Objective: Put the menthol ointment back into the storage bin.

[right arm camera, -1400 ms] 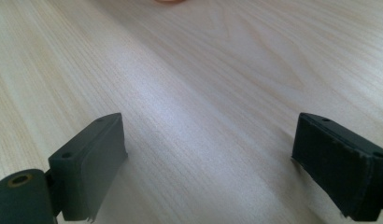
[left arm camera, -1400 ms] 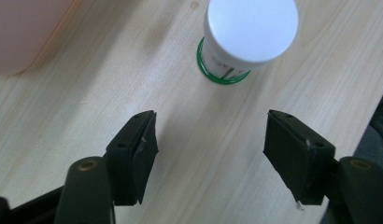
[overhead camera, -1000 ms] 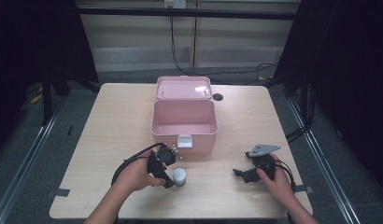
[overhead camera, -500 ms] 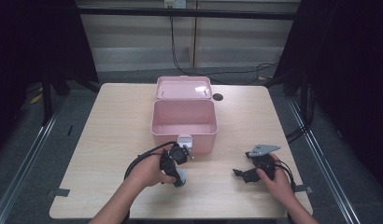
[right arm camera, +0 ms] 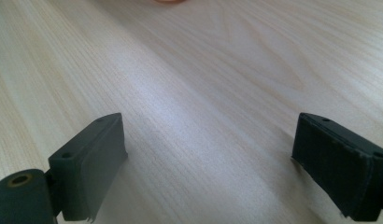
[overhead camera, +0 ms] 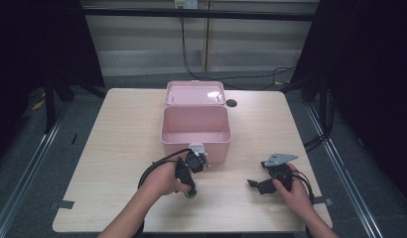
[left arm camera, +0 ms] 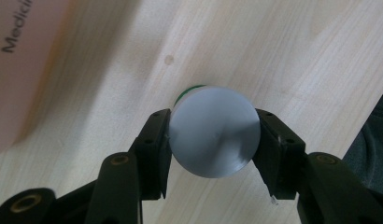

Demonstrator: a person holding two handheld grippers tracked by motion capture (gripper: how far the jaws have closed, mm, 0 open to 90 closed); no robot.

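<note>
A person sits at a pale wooden worktop [overhead camera: 117,134] with a hand-held tool in each hand. Toward the far middle stands a pink medicine box [overhead camera: 195,133], its lid thrown back and its inside bare.

The left tool [left arm camera: 213,140] has just been closing and now pinches a small round bottle [left arm camera: 213,131] with a flat grey cap and a green band under it. The bottle stands upright on the worktop, just in front of the box's near wall and slightly left of its latch. In the high view the left tool [overhead camera: 187,179] and the hand behind it cover most of the bottle [overhead camera: 190,194].

The right tool [right arm camera: 217,158] rests at the near right of the worktop, well apart from the box, its jaws spread wide with nothing but bare wood between them. The high view shows the right tool [overhead camera: 261,184] lying low and pointing left.

Risks, as a judgement: the pads grip the smooth round cap at its sides, so the bottle could slip or twist out when lifted. The box's near wall stands close, so a low carry could knock the bottle against the rim or shove the light box away. If the cap is loose, the body could drop off.
</note>
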